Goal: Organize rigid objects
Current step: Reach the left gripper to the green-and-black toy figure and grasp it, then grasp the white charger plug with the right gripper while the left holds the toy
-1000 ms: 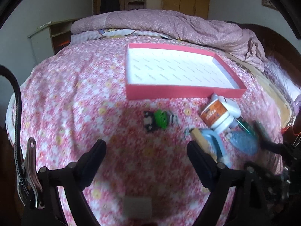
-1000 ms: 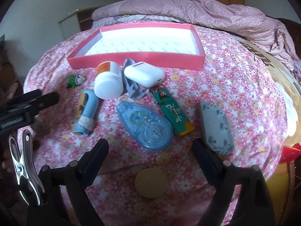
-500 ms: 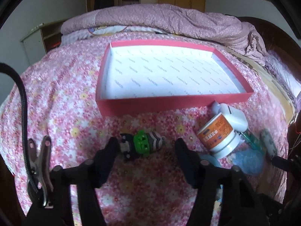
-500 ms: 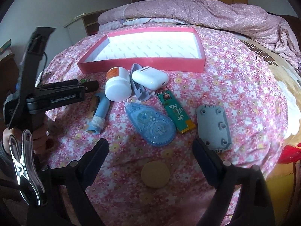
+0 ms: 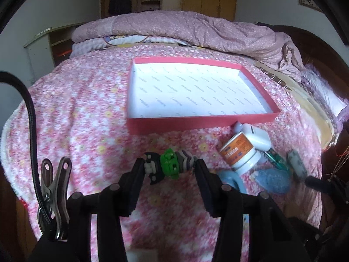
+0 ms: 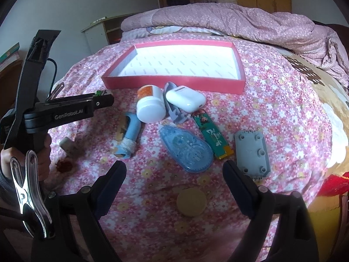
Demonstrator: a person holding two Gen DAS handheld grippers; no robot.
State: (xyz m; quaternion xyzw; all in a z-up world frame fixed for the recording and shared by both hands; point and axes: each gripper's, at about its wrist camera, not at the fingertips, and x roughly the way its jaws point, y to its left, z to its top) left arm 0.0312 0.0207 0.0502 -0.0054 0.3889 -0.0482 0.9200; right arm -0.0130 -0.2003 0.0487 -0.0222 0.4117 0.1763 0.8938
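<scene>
The left gripper [image 5: 169, 169], its jaws having just closed in, clamps a small green, black and grey toy figure [image 5: 169, 169] end to end, above the pink floral bedspread [image 5: 82, 118] at the 6 o'clock side of the empty red-walled, white-lined cardboard tray [image 5: 196, 124]. The right gripper [image 6: 174, 174] hangs wide apart and empty over a translucent blue correction-tape dispenser [image 6: 187, 150].

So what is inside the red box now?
The red box shows only its white printed lining; no object lies in it. Its near wall hides a thin strip of floor in both views.
</scene>
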